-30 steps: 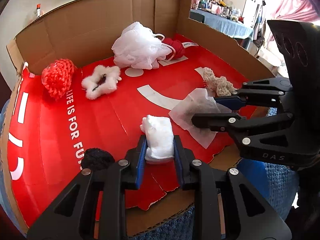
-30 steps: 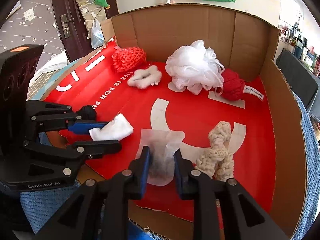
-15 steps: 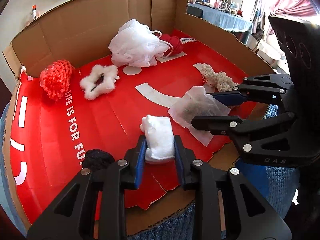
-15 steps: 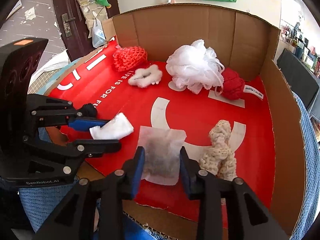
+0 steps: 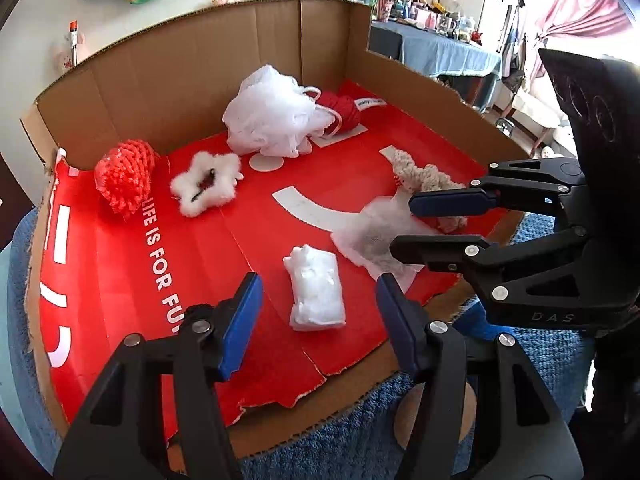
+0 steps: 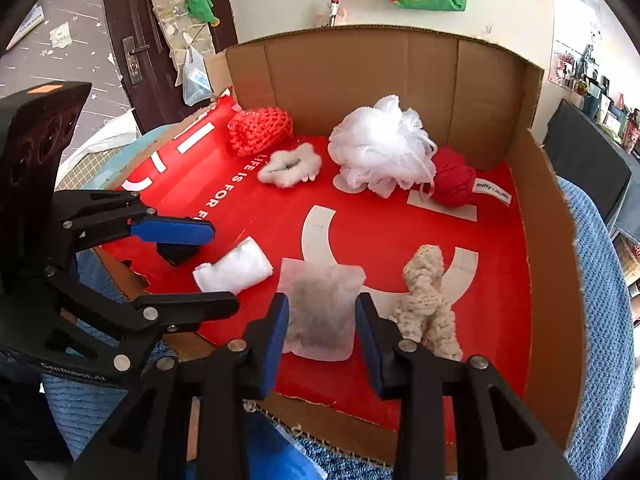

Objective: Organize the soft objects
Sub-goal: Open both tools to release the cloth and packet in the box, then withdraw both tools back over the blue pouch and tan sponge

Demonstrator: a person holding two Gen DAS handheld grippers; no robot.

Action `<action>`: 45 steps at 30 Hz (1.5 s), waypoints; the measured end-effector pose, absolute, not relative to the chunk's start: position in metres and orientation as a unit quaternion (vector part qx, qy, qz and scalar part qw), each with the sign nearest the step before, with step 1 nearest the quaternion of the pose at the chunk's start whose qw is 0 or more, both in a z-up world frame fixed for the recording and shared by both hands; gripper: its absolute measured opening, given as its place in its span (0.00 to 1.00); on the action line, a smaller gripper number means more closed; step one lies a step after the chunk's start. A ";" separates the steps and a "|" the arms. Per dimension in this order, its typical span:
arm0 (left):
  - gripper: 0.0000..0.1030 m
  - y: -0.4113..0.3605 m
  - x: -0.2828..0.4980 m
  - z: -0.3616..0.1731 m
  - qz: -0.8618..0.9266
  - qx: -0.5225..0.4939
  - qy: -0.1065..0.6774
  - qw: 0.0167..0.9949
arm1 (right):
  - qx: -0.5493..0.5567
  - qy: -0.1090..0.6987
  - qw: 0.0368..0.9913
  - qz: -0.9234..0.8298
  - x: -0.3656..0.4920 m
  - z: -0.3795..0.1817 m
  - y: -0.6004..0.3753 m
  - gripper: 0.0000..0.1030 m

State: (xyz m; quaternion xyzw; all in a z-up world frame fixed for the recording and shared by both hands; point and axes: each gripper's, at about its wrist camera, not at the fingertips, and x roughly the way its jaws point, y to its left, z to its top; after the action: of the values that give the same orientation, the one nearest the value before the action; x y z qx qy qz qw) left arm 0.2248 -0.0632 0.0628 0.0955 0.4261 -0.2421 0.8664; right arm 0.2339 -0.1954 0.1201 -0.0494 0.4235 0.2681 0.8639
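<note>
A white folded cloth (image 5: 316, 292) lies flat on the red floor of the cardboard box (image 5: 192, 264). My left gripper (image 5: 318, 312) stands around the cloth, its jaws opening, the blue pads (image 5: 240, 320) clear of the cloth on both sides. A thin white sachet pouch (image 6: 320, 308) with a dark filling lies flat between the jaws of my right gripper (image 6: 322, 320), which are opening too; the pads sit just at the pouch's edges. In the right wrist view the left gripper (image 6: 208, 268) brackets the cloth (image 6: 236, 266). The left wrist view shows the right gripper (image 5: 424, 226) over the pouch (image 5: 368, 236).
Further back lie a white mesh puff (image 6: 380, 156), a red yarn ball (image 6: 454, 180), a red crochet piece (image 6: 260, 132) and a fluffy white scrunchie (image 6: 290, 164). A cream crochet piece (image 6: 424, 300) is right of the pouch, a black pom (image 6: 176, 252) left. Cardboard walls (image 6: 360, 80) enclose back and sides.
The left jaws, shut on the white cloth before, have spread wide and let it go. The right jaws have widened step by step, and the pouch now lies flat.
</note>
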 end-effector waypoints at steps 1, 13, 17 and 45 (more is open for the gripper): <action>0.56 -0.063 0.223 0.065 -0.242 0.095 0.423 0.868 | -0.048 0.422 0.865 0.267 0.233 0.122 -0.196 0.43; 0.75 -0.044 0.167 0.106 -0.232 0.053 0.350 0.906 | -0.028 0.386 0.887 0.251 0.196 0.156 -0.210 0.73; 0.82 -0.034 0.141 0.119 -0.224 0.026 0.322 0.919 | -0.023 0.367 0.897 0.243 0.177 0.170 -0.213 0.87; 0.96 -0.012 0.049 0.074 -0.121 -0.031 0.274 0.953 | -0.013 0.311 0.942 0.128 0.063 0.144 -0.221 1.00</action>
State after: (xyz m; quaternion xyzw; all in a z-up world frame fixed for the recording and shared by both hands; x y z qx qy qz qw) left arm 0.0488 -0.0119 0.0738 -0.0307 0.2741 -0.1215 0.9535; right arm 0.0628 -0.2208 0.1438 -0.0126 0.3110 0.1278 0.9417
